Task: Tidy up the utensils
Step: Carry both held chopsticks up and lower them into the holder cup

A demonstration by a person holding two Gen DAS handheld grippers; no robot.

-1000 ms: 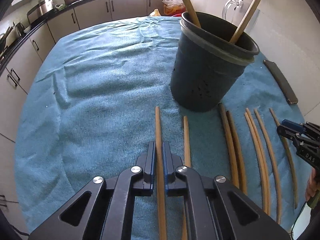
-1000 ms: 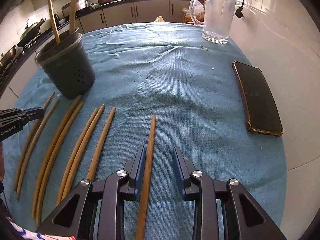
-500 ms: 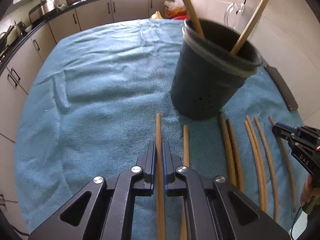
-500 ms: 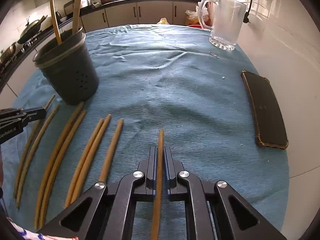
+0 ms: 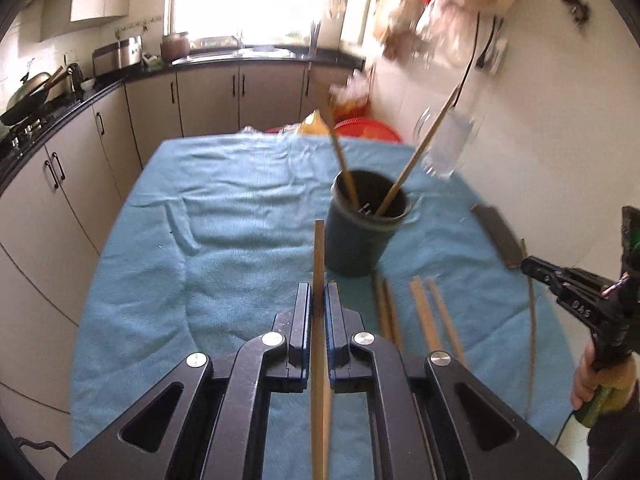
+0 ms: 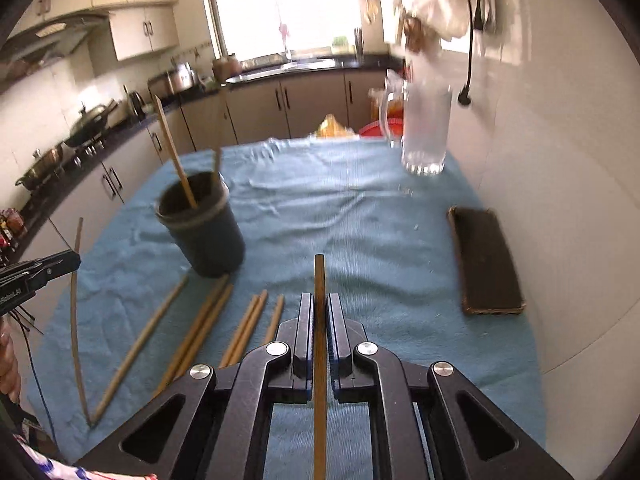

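Observation:
My left gripper (image 5: 318, 294) is shut on a long wooden chopstick (image 5: 319, 248), held above the blue towel (image 5: 240, 216). Just ahead and to the right stands the dark utensil holder (image 5: 364, 236) with two chopsticks leaning in it. My right gripper (image 6: 319, 300) is shut on another chopstick (image 6: 319, 276), also raised off the towel. The holder (image 6: 208, 236) is ahead to its left. Several loose chopsticks (image 6: 208, 320) lie in a row on the towel between the two grippers. Each gripper shows in the other's view with its stick: the right one (image 5: 534, 270), the left one (image 6: 68, 260).
A dark phone (image 6: 488, 260) lies on the towel by the white wall at the right. A glass pitcher (image 6: 424, 128) stands at the far right corner. Kitchen cabinets and a counter (image 5: 224, 64) run along the left and back. A hand (image 5: 600, 376) grips the right tool.
The right jaws closed on their chopstick. Both grippers then rose off the towel with their sticks and tilted up, so the holder looks farther and lower.

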